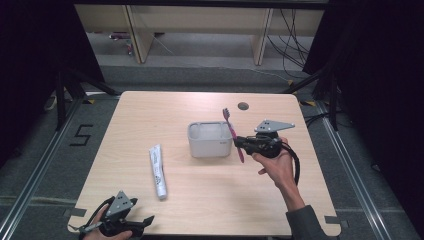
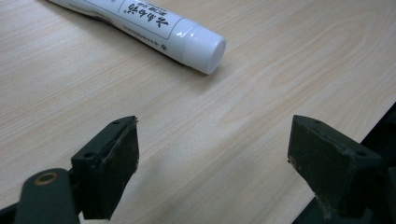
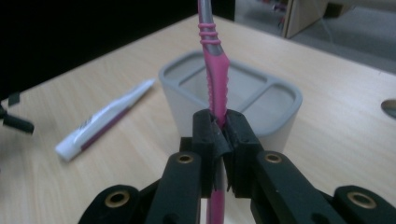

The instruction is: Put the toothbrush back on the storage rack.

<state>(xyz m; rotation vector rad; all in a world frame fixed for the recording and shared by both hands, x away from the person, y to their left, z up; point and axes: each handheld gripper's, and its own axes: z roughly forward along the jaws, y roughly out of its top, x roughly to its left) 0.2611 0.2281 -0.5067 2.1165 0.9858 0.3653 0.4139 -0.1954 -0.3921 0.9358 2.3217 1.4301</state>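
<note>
High view: right gripper (image 1: 243, 142) clamped on pink toothbrush (image 1: 231, 126), lifted just right of grey holder (image 1: 210, 140) | judged: pickup done, drop-in pending | left gripper (image 2: 212, 158) released, parked at near counter (image 1: 200, 200) edge | toothpaste tube (image 1: 158, 171) untouched, lying flat.

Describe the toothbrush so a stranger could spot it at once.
Start at the wooden table and find the grey holder near its middle. Just right of it, the right claw grips the toothbrush upright. It is the one bright pink thing; the toothpaste tube is white.
</note>
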